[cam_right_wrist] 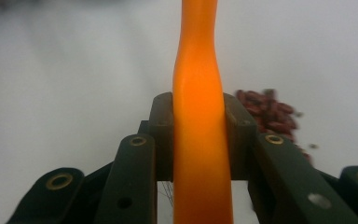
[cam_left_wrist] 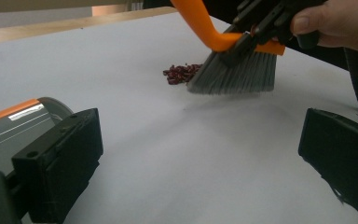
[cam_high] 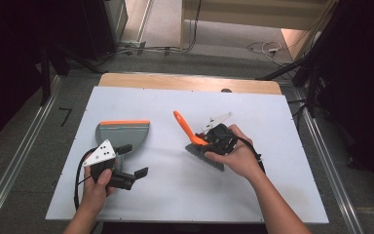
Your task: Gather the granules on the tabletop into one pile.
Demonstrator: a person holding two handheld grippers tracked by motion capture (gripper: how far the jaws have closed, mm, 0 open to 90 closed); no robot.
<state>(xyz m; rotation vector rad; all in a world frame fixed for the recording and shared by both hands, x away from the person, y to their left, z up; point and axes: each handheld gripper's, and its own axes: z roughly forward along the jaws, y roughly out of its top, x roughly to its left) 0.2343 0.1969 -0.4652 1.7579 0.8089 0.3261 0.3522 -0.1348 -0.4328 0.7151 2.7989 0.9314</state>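
Where bristles end, beans (cam_left_wrist: 182, 73) beside brush (cam_left_wrist: 235, 74).

We're looking down on a lab or recording studio set-up, not a home: a white board (cam_high: 272, 195) laid over a wooden tabletop (cam_high: 190, 82) sits in the middle like a staged work surface. Grey carpet floor (cam_high: 24, 146) surrounds it, metal rails (cam_high: 9, 165) run along the floor at 9 and 3 o'clock, and loose cables (cam_high: 265, 48) trail at 1 o'clock. Dark stands and black drapes (cam_high: 9, 58) close in at 10 and 2 o'clock, with a cabinet (cam_high: 114, 19) up at 11.
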